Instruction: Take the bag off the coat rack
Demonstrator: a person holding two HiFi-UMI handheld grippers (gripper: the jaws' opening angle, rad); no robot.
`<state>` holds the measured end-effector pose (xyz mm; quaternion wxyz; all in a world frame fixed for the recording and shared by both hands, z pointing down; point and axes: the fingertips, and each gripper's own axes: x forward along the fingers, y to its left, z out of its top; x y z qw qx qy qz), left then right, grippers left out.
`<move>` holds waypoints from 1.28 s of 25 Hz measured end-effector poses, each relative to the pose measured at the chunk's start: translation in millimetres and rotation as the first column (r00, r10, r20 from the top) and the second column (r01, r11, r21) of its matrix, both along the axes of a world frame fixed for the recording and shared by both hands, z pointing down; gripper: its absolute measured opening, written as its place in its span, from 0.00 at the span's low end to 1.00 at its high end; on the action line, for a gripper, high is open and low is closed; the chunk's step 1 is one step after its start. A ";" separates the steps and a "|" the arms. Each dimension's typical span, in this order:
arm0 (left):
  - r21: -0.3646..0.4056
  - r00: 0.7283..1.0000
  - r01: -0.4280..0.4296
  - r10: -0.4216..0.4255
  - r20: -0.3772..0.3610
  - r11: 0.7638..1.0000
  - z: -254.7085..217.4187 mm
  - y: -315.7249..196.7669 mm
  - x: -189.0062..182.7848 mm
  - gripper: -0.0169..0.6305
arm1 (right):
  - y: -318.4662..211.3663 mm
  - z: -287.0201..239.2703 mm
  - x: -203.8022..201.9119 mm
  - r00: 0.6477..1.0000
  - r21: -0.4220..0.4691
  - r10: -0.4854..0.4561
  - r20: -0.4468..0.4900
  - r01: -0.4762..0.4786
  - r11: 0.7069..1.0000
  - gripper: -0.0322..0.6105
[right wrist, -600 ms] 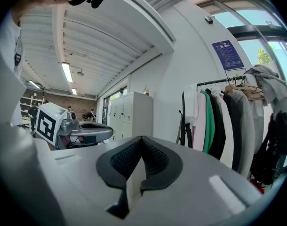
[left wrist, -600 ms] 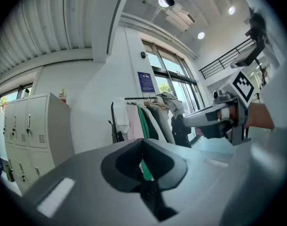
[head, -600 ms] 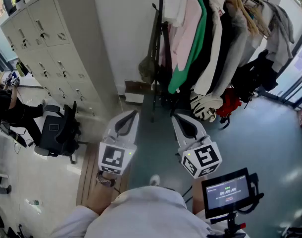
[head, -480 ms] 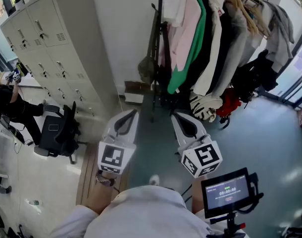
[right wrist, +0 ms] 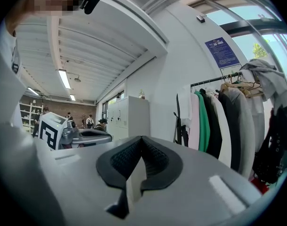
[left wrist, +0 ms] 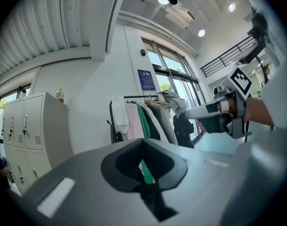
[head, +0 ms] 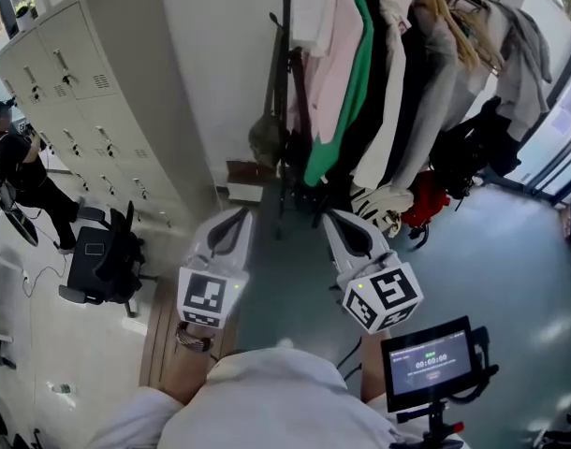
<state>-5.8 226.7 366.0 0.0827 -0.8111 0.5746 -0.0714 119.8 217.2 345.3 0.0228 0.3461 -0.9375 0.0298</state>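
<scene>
An olive bag (head: 266, 139) hangs by a dark strap from the black pole at the left end of the coat rack (head: 286, 26), beside white, pink and green garments. Both grippers are low in front of me, well short of the rack and pointing toward it. My left gripper (head: 235, 217) is shut and holds nothing; in its own view the jaws (left wrist: 143, 142) meet in front of the green garment (left wrist: 144, 126). My right gripper (head: 335, 219) is also shut and holds nothing, and from its own view (right wrist: 141, 139) the rack (right wrist: 214, 81) stands to the right.
Grey lockers (head: 75, 92) line the wall left of the rack. An office chair (head: 103, 255) and a person (head: 19, 171) are at far left. A dark bag (head: 473, 143) and a red one (head: 421, 199) hang low on the rack's right. A small screen (head: 428, 358) sits at my lower right.
The rack and bag have drifted slightly left and down in the head view. Both grippers stay low and shut. The person at far left has stood up.
</scene>
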 end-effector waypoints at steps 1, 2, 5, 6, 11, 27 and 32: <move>0.000 1.000 0.002 -0.002 0.001 1.000 0.5 -3.2 3.3 0.03 | -3.7 0.7 2.8 1.000 -0.002 -0.004 -0.001 0.004 1.000 0.05; 0.000 1.000 0.003 -0.003 0.001 1.000 1.3 -6.2 7.0 0.03 | -7.5 1.7 5.9 1.000 -0.005 -0.007 -0.003 0.007 1.000 0.05; -0.009 1.000 -0.002 0.002 -0.001 1.000 6.7 -14.6 18.9 0.03 | -20.0 6.4 13.4 1.000 -0.020 -0.009 0.000 0.009 1.000 0.05; -0.014 1.000 -0.005 0.005 -0.001 1.000 9.1 -17.1 21.7 0.03 | -23.5 7.9 13.9 1.000 -0.026 -0.010 0.003 0.010 1.000 0.05; -0.023 1.000 -0.001 0.001 -0.006 1.000 13.1 -34.7 21.8 0.03 | -38.9 7.7 10.4 1.000 -0.025 -0.024 0.008 0.024 0.999 0.05; -0.012 0.999 -0.037 0.037 -0.027 0.999 14.6 -180.7 -17.4 0.03 | -174.5 -4.0 -25.5 0.999 -0.007 0.038 0.024 -0.037 0.999 0.05; -0.027 0.998 -0.052 0.050 -0.047 0.998 14.2 -239.4 -40.1 0.03 | -229.6 -17.0 -43.9 0.998 0.012 0.064 0.015 -0.064 0.998 0.05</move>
